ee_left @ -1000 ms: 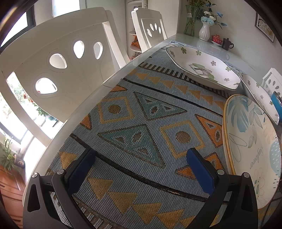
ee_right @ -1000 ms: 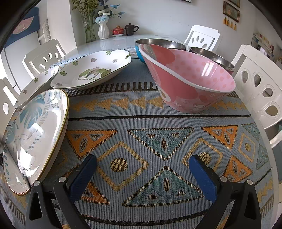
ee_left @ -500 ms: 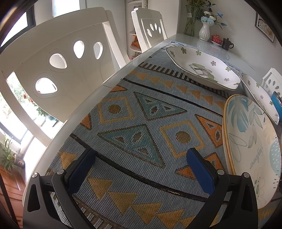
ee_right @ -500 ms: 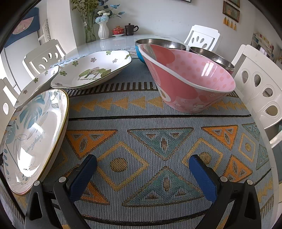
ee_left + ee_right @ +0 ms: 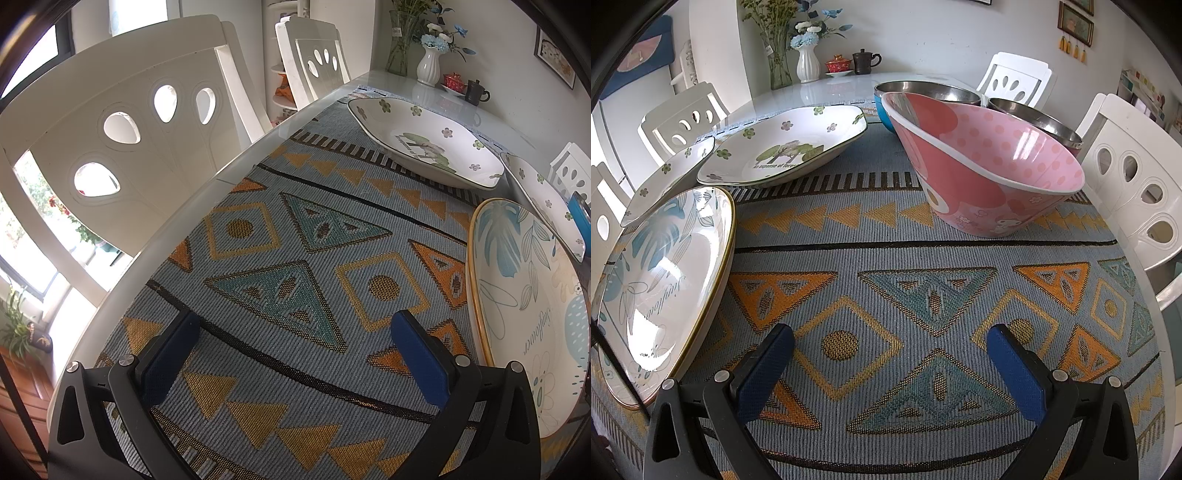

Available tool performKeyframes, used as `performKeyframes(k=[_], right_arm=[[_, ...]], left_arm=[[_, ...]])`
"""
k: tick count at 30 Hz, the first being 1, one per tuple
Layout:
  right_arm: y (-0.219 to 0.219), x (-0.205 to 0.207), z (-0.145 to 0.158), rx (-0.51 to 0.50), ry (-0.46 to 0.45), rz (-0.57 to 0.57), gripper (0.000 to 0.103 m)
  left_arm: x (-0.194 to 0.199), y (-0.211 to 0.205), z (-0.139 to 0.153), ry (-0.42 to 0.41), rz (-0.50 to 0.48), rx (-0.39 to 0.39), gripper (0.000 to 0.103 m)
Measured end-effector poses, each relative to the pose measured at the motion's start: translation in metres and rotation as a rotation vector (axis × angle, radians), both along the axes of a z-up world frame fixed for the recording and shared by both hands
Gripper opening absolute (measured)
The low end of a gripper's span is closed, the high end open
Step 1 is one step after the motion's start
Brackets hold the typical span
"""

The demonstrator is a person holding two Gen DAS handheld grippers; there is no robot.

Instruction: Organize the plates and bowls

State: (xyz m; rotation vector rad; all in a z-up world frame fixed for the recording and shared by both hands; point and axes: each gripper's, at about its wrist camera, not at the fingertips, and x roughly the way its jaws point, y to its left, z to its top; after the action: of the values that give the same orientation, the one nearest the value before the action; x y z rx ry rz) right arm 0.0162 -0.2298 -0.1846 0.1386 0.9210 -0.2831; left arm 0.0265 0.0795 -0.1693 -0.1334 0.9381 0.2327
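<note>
A gold-rimmed oval plate (image 5: pixel 661 280) with blue leaf prints lies at the left edge of the right wrist frame, with two white flower-dotted plates (image 5: pixel 783 147) (image 5: pixel 670 173) above it toward the upper left. At centre right a pink polka-dot bowl (image 5: pixel 990 166) stands with its mouth slanted toward the right. Behind it sit a blue-sided steel bowl (image 5: pixel 916 92) and a second steel bowl (image 5: pixel 1038 120).

Pink polka-dot bowl (image 5: pixel 990 162), blue-leaf plate (image 5: pixel 665 266)
</note>
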Motion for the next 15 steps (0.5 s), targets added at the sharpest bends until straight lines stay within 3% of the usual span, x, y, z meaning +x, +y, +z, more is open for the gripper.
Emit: performKeyframes(k=[15], right_arm=[[0.0001, 0.0000, 0.0002, 0.001, 0.001, 0.000, 0.103]], left_arm=[[0.0001, -0.0001, 0.0001, 0.000, 0.004, 0.000, 0.103]])
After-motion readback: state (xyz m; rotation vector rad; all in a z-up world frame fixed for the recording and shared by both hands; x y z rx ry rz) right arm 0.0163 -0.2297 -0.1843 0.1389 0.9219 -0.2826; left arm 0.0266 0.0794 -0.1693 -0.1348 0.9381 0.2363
